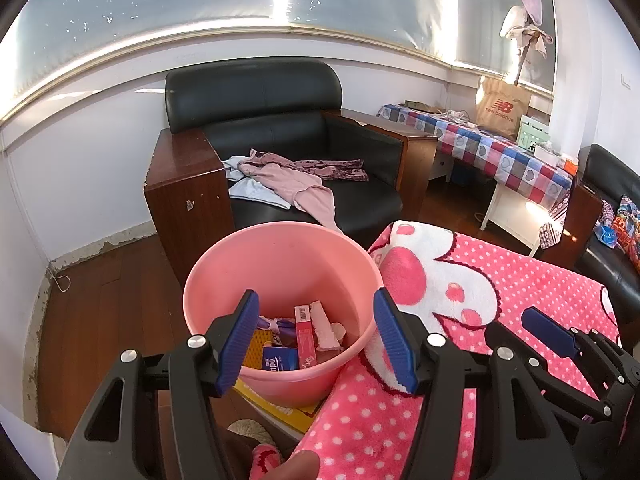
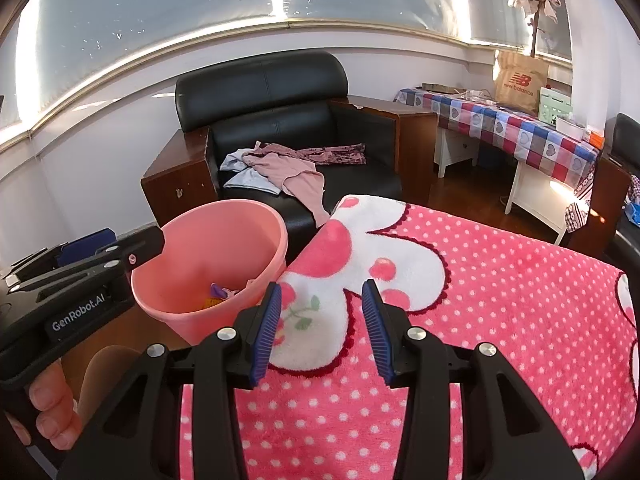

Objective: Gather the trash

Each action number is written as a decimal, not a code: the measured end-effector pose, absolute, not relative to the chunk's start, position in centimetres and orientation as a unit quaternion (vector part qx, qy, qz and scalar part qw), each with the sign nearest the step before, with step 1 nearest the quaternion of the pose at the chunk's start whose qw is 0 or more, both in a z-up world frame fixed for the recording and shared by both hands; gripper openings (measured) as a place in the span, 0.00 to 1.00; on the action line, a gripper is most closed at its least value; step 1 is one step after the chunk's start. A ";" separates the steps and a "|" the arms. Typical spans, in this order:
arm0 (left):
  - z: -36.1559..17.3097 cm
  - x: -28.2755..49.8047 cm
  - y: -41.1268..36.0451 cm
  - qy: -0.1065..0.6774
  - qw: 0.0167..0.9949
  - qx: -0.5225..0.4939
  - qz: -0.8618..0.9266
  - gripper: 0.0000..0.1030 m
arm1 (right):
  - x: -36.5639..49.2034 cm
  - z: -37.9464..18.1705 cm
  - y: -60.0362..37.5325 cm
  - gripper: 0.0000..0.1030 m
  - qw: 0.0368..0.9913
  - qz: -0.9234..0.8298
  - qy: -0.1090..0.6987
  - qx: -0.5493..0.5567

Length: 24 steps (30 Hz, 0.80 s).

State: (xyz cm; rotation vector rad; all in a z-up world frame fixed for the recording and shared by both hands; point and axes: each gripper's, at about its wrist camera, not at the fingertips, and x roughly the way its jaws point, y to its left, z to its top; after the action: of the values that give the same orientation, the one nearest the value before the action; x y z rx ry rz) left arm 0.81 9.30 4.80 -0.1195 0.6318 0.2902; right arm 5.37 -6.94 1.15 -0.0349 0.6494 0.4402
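Observation:
A pink plastic bucket (image 1: 280, 264) stands beside the pink dotted blanket (image 1: 500, 280). Inside it lie several pieces of trash: a red box (image 1: 305, 334), a blue box (image 1: 280, 359), a yellow pack and a purple wrapper. My left gripper (image 1: 316, 340) hangs open above the bucket's near rim, nothing between its blue pads. My right gripper (image 2: 322, 326) stands open over the blanket (image 2: 500, 320), just right of the bucket (image 2: 208, 264), with nothing in it. It also shows at the right of the left wrist view as the right gripper (image 1: 556, 336).
A black armchair (image 1: 280, 140) with wooden arms and loose clothes (image 1: 288, 176) stands behind the bucket. A table with a checked cloth (image 1: 500, 152) and a brown paper bag (image 1: 502, 108) is at the back right. A yellow book (image 1: 280, 408) lies under the bucket.

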 end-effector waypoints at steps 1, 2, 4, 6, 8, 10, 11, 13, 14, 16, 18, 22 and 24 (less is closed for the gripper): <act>4.8 0.8 9.3 0.310 0.938 -0.059 0.142 0.57 | 5.4 1.2 -6.9 0.41 0.924 0.215 0.316 -0.017; 4.8 0.8 9.3 0.310 0.938 -0.059 0.141 0.57 | 5.3 1.2 -6.9 0.41 0.924 0.215 0.316 -0.018; 4.8 0.8 9.3 0.309 0.939 -0.058 0.141 0.57 | 5.3 1.1 -6.9 0.41 0.925 0.215 0.314 -0.019; 4.8 0.8 9.3 0.310 0.938 -0.059 0.141 0.57 | 5.2 1.1 -7.0 0.41 0.925 0.214 0.313 -0.021; 4.8 0.8 9.3 0.309 0.939 -0.059 0.141 0.57 | 5.2 1.1 -6.9 0.41 0.925 0.214 0.314 -0.020; 4.9 0.8 9.3 0.308 0.939 -0.058 0.142 0.57 | 5.1 1.1 -6.9 0.41 0.925 0.214 0.313 -0.021; 4.9 0.8 9.3 0.307 0.939 -0.058 0.142 0.57 | 5.1 1.2 -6.9 0.41 0.925 0.215 0.313 -0.021; 4.9 0.9 9.4 0.308 0.939 -0.058 0.141 0.57 | 5.1 1.2 -6.9 0.41 0.925 0.215 0.313 -0.022; 4.9 0.9 9.4 0.308 0.939 -0.058 0.142 0.57 | 5.1 1.2 -6.8 0.41 0.925 0.215 0.312 -0.022; 5.0 0.9 9.6 0.308 0.939 -0.056 0.142 0.57 | 5.0 1.3 -6.8 0.41 0.925 0.215 0.311 -0.023; 5.0 0.9 9.5 0.308 0.939 -0.058 0.142 0.57 | 4.9 1.4 -6.7 0.41 0.925 0.215 0.311 -0.024; 5.0 0.8 9.7 0.307 0.939 -0.059 0.144 0.57 | 4.8 1.5 -6.5 0.41 0.926 0.214 0.309 -0.024; 5.0 0.9 9.9 0.306 0.939 -0.059 0.145 0.57 | 4.7 1.6 -6.5 0.41 0.926 0.214 0.308 -0.024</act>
State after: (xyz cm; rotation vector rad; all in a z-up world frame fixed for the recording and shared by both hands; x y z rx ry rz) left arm 0.85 9.89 4.97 -0.1211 0.6242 0.2968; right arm 4.75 -6.53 1.59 -0.0490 0.6323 0.4396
